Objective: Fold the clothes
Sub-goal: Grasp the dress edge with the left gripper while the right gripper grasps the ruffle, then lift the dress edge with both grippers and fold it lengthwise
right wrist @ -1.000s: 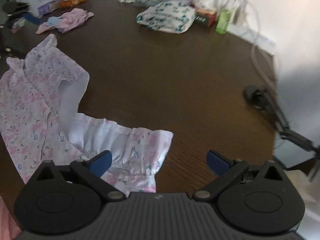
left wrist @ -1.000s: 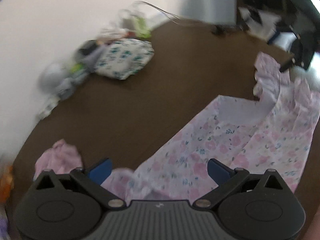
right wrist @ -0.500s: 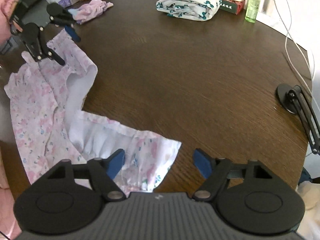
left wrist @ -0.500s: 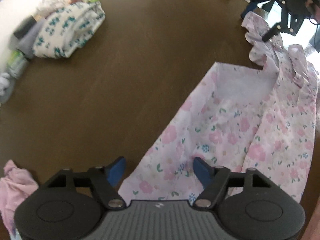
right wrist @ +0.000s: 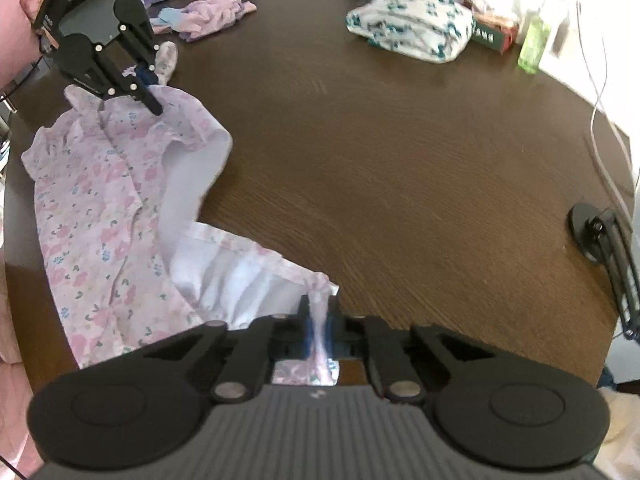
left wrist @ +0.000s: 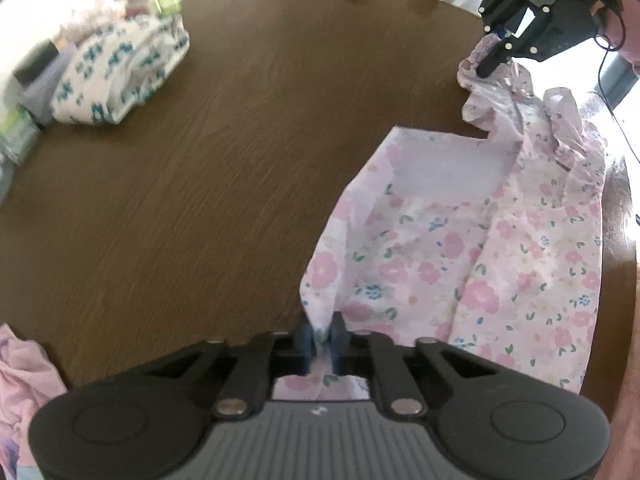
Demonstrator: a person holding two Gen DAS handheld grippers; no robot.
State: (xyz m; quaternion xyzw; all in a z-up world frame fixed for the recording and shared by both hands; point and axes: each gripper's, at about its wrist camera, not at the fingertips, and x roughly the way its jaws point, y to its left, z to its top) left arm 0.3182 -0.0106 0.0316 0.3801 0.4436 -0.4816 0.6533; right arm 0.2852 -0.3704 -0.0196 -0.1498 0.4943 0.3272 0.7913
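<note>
Both of my grippers have just clamped down on cloth. My left gripper (left wrist: pixel 320 338) pinches a corner of the pink floral garment (left wrist: pixel 460 248) between its blue pads, the jaws having just closed on it. My right gripper (right wrist: pixel 318 326) has likewise just closed, and a bunched, twisted corner of the same garment's white-lined edge sticks up between its pads. From each grip the garment spreads away across the dark wooden table (right wrist: pixel 400 152), partly turned over so that its pale inner side shows. Past it, from the right wrist, I see my left gripper at the garment's far end, up and to the left, a hand (right wrist: pixel 18 32) behind it. Beyond that lies a crumpled pink cloth (right wrist: pixel 212 14). Farther ahead and right sits a folded white garment with teal flowers (right wrist: pixel 412 26), then a green bottle (right wrist: pixel 532 44) near the table's far rim. A black round stand base (right wrist: pixel 588 232) rests well off to the right.
</note>
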